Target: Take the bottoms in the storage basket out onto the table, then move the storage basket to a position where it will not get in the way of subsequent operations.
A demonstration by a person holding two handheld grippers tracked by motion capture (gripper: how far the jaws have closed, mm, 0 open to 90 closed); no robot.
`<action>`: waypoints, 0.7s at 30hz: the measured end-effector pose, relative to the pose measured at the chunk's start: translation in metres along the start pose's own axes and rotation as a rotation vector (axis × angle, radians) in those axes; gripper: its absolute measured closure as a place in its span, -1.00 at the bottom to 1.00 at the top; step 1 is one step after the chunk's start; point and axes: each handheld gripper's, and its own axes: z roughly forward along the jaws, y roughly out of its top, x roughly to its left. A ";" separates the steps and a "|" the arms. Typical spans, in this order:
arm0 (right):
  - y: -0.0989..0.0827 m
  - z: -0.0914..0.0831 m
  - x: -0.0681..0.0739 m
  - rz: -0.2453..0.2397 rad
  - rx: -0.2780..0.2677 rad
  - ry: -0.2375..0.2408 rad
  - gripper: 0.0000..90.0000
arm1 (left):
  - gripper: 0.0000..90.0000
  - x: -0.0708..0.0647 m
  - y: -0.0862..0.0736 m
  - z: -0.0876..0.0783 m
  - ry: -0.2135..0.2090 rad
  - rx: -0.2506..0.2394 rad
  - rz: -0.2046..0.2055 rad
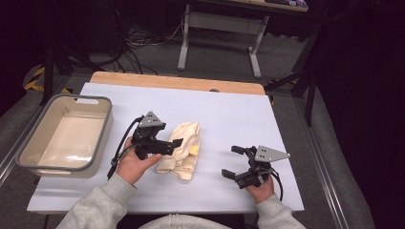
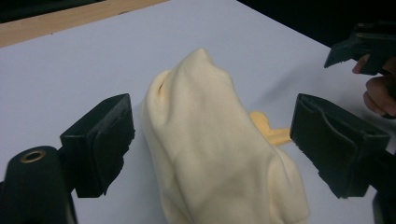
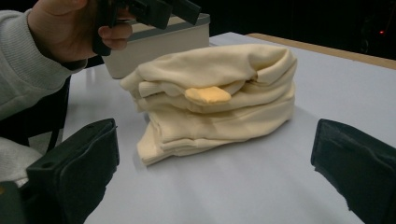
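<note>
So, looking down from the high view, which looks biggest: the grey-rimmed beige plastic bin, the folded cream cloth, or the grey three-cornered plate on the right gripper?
Largest to smallest, as they look from above:
1. The grey-rimmed beige plastic bin
2. The folded cream cloth
3. The grey three-cornered plate on the right gripper

All three sit at similar distances from the camera, so the order seems safe.

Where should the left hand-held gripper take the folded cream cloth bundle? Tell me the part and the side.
Probably the thick middle of the folded cream cloth bundle, coming down from above at its bin-facing side. The left hand-held gripper already has its open jaws either side of the bundle, not pressing it. The layers lie stacked with loose edges toward the right hand-held gripper, so a bite across all folds should keep them together.
</note>
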 end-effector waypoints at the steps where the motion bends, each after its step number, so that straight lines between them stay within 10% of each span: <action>1: 0.003 0.002 0.000 -0.003 0.006 0.008 -0.97 | -0.66 0.000 -0.003 -0.005 -0.010 0.001 -0.011; 21: 0.031 0.037 0.008 -0.085 0.079 0.082 -0.96 | -0.48 -0.002 -0.032 -0.023 -0.072 0.093 -0.008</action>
